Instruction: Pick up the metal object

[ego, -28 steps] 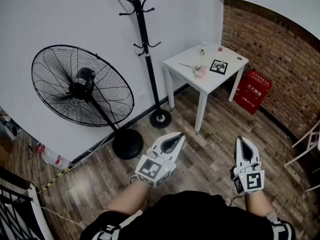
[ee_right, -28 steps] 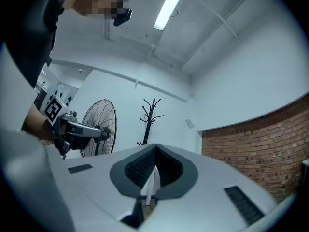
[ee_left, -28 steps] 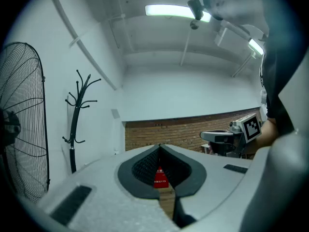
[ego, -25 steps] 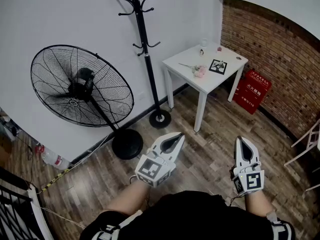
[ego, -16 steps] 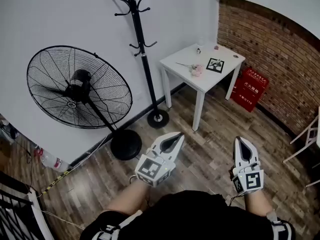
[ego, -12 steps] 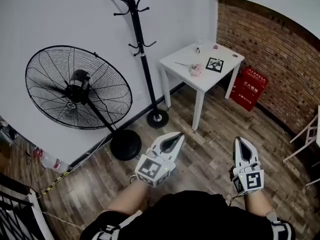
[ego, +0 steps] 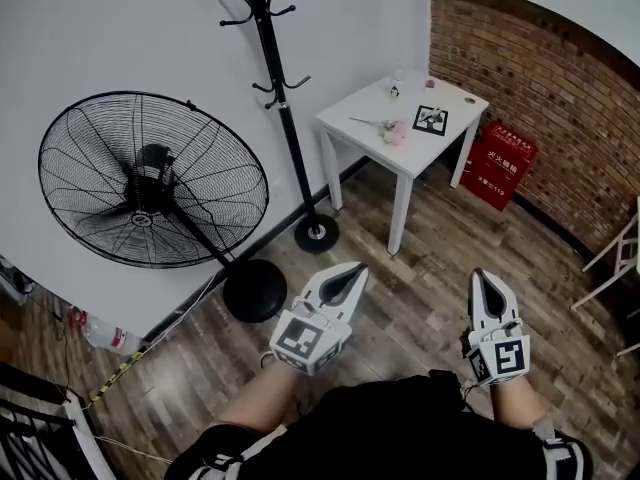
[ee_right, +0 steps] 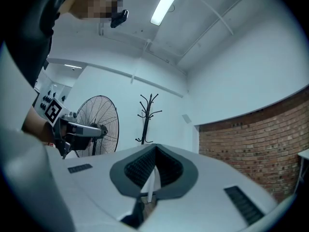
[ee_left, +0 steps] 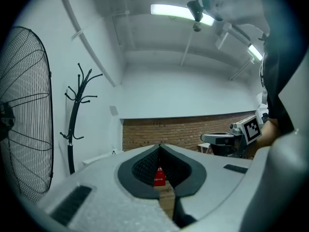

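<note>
Left gripper (ego: 357,269) and right gripper (ego: 484,275), jaws closed with nothing between them, held over the floor (ego: 440,258). Ahead: fan (ego: 150,180), coat stand (ego: 285,108), table (ego: 455,108).

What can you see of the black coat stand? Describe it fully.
The coat stand is black and looks like metal: a thin upright pole with curved hooks at the top and midway, on a round base on the wooden floor. It stands by the white wall, between the fan and the table, touching neither. Nothing hangs on it.
</note>
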The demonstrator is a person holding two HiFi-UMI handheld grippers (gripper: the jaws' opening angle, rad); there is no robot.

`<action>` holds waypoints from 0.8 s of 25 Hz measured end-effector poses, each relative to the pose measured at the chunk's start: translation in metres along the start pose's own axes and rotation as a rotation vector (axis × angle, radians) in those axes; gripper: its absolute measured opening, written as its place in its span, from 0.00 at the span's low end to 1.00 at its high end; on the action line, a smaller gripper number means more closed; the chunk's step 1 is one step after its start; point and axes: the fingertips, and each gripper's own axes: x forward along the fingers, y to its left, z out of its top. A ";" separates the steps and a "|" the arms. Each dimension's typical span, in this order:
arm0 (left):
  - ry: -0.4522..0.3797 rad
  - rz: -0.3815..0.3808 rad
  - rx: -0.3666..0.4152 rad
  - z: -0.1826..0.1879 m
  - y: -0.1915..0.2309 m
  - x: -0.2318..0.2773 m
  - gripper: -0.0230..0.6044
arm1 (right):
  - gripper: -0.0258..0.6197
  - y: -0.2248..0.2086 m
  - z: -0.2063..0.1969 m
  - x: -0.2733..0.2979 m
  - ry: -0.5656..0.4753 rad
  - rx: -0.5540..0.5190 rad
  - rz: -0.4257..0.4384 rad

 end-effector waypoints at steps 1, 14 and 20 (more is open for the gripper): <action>0.009 0.003 -0.013 -0.006 0.006 0.001 0.05 | 0.03 0.001 -0.004 0.003 0.008 0.002 -0.007; 0.067 -0.074 -0.050 -0.051 0.051 0.144 0.05 | 0.03 -0.097 -0.067 0.082 0.088 0.036 -0.066; 0.071 -0.056 -0.023 -0.044 0.090 0.258 0.05 | 0.03 -0.189 -0.066 0.170 0.044 0.024 -0.037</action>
